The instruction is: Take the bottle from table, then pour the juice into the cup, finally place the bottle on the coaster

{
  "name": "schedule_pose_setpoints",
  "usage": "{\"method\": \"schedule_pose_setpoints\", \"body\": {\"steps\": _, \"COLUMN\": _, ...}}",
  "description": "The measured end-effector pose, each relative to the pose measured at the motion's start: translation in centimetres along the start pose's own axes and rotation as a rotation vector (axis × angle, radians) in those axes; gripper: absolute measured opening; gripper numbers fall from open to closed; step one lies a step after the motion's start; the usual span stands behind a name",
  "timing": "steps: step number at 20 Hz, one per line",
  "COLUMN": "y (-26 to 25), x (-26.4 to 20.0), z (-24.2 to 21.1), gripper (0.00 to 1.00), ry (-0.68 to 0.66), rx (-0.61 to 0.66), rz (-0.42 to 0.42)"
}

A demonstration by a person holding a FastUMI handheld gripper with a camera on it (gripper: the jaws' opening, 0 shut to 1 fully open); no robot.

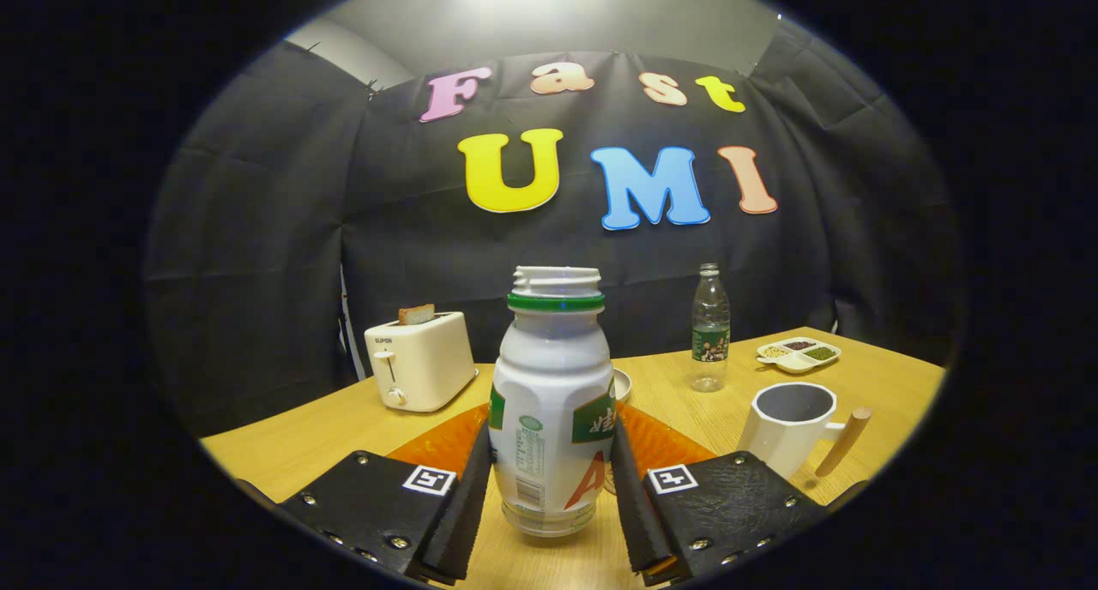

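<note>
Clearly the gripper [551, 496] pinches the uncapped bottle [552, 401]; the toaster [418, 360] reads SUPOR.

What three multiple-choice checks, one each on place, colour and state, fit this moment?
1. Where is the juice bottle?
A. between the claw fingers
B. beside the toaster
C. inside the cup

2. What colour is the ring at the bottle's neck?
A. red
B. green
C. blue

3. What state is the bottle's mouth in?
A. capped
B. corked
C. open

Answers: 1 A, both fingers flank and press its sides. 2 B, a green band sits under the threads. 3 C, the threaded rim is bare. The cup stands beyond the fingers, upright on the table.
</note>
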State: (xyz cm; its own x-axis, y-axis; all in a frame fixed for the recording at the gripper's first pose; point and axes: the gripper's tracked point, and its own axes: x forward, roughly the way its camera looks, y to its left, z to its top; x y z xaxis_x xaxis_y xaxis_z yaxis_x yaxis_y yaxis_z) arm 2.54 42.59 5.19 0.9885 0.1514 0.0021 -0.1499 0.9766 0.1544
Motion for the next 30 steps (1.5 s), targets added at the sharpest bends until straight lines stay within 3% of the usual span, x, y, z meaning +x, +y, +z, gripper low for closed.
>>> {"method": "schedule_pose_setpoints", "body": {"steps": 4, "y": -1.8, "x": 0.1, "z": 0.8, "gripper": 0.67, "ry": 0.017, "rx": 0.086, "rz": -0.028}}
{"method": "schedule_pose_setpoints", "body": {"steps": 15, "y": -3.4, "x": 0.7, "z": -0.1, "gripper": 0.66, "ry": 0.061, "rx": 0.556, "rz": 0.016}}
{"method": "schedule_pose_setpoints", "body": {"steps": 30, "y": -3.9, "x": 1.3, "z": -0.1, "gripper": 0.66, "ry": 0.012, "rx": 0.902, "rz": 0.069}}
